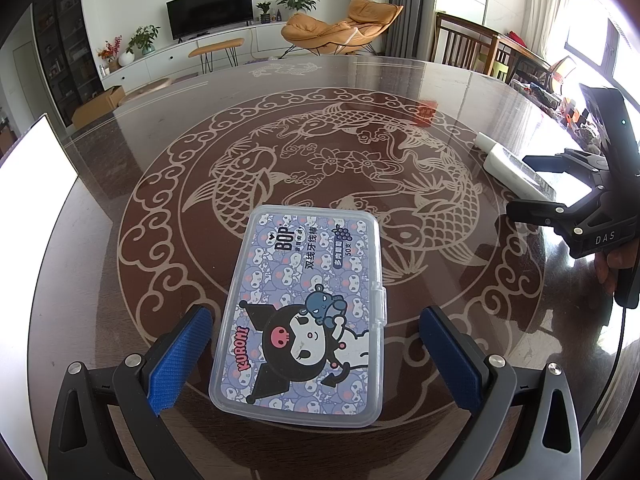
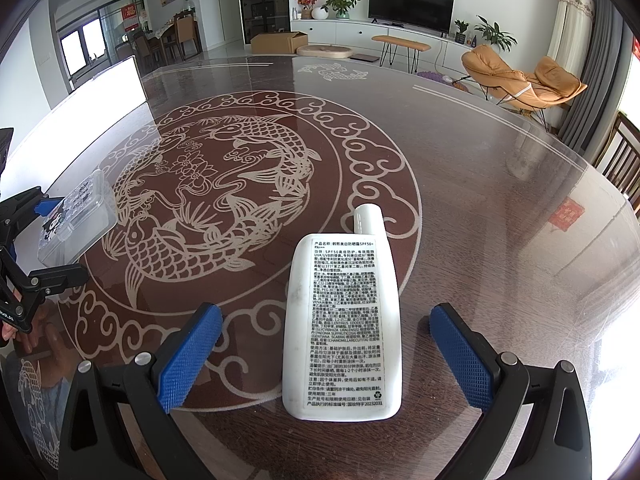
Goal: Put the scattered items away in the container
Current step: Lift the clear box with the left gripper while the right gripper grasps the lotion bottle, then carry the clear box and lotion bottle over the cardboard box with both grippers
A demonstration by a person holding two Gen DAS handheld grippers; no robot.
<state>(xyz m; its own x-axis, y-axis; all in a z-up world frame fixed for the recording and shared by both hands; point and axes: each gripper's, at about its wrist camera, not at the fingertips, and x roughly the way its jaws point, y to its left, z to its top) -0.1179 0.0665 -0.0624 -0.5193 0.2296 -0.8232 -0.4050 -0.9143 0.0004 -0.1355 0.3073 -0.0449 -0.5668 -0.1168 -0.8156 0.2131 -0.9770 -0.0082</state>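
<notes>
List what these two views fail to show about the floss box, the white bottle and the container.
- Container: in neither view.
- Floss box contents: left wrist view, printed lid hides them; small and distorted at the right wrist view's edge.
- White bottle front: faces the table.
- Bottle, left wrist view: partly behind the right gripper.

Bright living room: dark television (image 2: 411, 6) on a far white cabinet (image 2: 360, 32), orange lounge chair (image 2: 520, 76) right, daylit windows (image 2: 86, 40) left.
</notes>
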